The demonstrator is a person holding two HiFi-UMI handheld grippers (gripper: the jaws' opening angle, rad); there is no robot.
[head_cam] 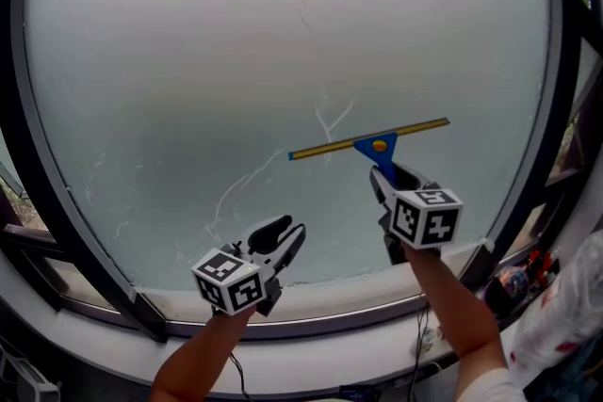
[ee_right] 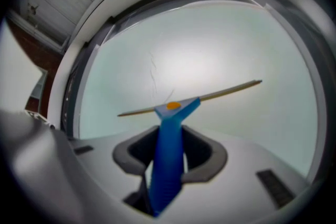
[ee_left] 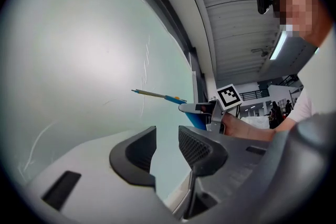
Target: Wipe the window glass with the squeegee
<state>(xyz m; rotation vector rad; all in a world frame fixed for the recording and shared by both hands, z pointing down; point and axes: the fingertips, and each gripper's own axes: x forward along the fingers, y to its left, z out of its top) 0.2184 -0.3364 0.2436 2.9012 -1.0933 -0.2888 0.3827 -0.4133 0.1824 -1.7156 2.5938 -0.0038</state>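
Left gripper (head_cam: 287, 233) jaws gape empty while right gripper (head_cam: 386, 177) jaws clamp the squeegee (head_cam: 369, 144) at window glass (head_cam: 188, 61).

Free window glass (head_cam: 236, 42) spans above and left of my squeegee (head_cam: 369, 138); the dark frame (head_cam: 565, 71) bounds both sides, the white sill (head_cam: 339, 301) closes the bottom.

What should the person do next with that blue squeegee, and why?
Probably lift the squeegee toward the top of the glass and press it flat there. The right hand-held gripper is shut on it, it sits tilted at mid-pane, and much glass, with white streaks, lies above it.
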